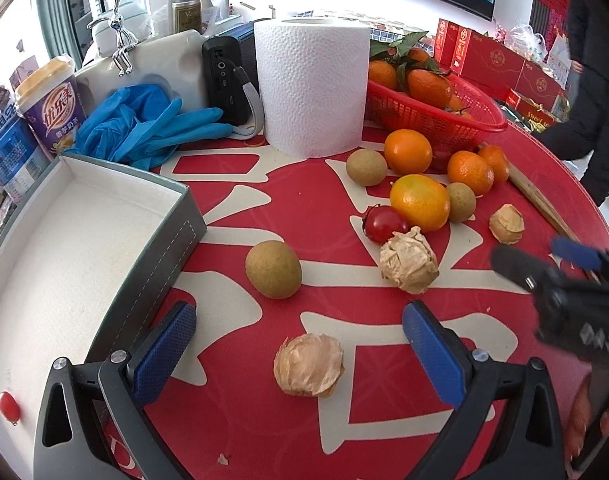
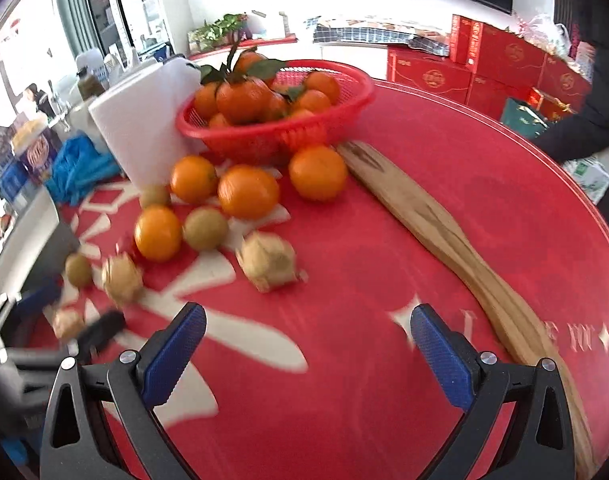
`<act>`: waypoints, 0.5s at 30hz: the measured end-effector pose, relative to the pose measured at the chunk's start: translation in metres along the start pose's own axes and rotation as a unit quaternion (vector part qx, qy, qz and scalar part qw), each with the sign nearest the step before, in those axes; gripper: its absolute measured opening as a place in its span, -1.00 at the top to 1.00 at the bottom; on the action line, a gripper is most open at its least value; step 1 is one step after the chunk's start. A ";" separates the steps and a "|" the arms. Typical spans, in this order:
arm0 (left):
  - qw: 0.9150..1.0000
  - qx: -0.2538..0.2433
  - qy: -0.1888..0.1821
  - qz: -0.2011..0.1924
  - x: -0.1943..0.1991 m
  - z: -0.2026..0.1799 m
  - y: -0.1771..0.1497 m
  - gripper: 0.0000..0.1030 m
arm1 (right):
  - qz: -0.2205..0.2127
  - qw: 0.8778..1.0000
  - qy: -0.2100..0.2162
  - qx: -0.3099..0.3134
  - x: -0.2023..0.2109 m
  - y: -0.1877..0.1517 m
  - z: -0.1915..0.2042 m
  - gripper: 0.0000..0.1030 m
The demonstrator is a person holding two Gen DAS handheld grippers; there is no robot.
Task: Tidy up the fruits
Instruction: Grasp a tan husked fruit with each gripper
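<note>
My left gripper (image 1: 300, 354) hangs low over the red table (image 1: 384, 420), jaws spread wide and holding nothing. A papery husked fruit (image 1: 309, 365) lies on the mat between its fingers, touching neither. Just beyond sits a green-brown longan (image 1: 273, 269), near the corner of the grey tray (image 1: 160, 240) on the left. Inside that tray I see one cherry tomato (image 1: 8, 407) at the near edge.

Farther right lie the loose fruits: a second husked fruit (image 1: 409, 264), a cherry tomato (image 1: 384, 223) touching a yellow-orange citrus (image 1: 420, 202), more oranges and longans behind. A red basket (image 1: 444, 120) of leafy mandarins stands at the far side beside a paper roll (image 1: 310, 88).

My right gripper (image 2: 308, 352) is also wide and empty, above bare red mat, with a wooden paddle (image 2: 444, 232) to its right. That view is motion-blurred.
</note>
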State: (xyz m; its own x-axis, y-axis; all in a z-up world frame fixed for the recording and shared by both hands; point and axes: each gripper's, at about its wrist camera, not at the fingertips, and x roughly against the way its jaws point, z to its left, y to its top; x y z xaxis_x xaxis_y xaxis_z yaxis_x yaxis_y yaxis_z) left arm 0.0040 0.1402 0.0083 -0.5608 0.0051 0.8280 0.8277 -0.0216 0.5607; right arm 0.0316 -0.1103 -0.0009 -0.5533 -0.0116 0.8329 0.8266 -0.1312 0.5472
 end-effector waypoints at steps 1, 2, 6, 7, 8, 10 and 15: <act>1.000 -0.005 0.004 -0.001 0.002 -0.001 -0.001 -1.00 | -0.001 1.000 0.000 0.005 -0.004 0.004 0.004 -1.00; 1.000 -0.012 0.008 -0.001 0.003 -0.004 0.000 -1.00 | -0.001 1.000 -0.004 0.010 -0.006 0.006 0.007 -0.98; 0.999 -0.045 0.012 -0.013 0.009 -0.020 0.002 -1.00 | -0.010 0.999 -0.021 0.047 -0.010 0.009 0.023 -0.36; 0.999 -0.049 0.011 -0.013 0.009 -0.024 0.003 -1.00 | -0.018 0.998 -0.024 0.060 -0.009 0.008 0.026 0.16; 0.999 -0.051 0.011 -0.012 0.009 -0.027 0.005 -0.98 | -0.020 0.998 -0.014 0.064 -0.007 0.008 0.028 0.45; 0.999 -0.049 0.004 -0.007 0.007 -0.033 0.009 -0.90 | -0.018 0.999 0.004 0.050 -0.004 0.005 0.023 0.52; 0.999 -0.044 0.001 0.003 -0.005 -0.045 0.022 -0.47 | -0.018 0.999 0.039 0.006 0.011 -0.006 -0.005 0.51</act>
State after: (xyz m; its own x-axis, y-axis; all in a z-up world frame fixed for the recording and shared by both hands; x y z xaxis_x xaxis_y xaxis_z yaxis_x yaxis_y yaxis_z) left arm 0.0242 0.0948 0.0161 -0.5552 0.0024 0.8317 0.8266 -0.1093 0.5521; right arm 0.0205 -0.1145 0.0045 -0.5891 -0.0847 0.8036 0.8066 -0.1216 0.5785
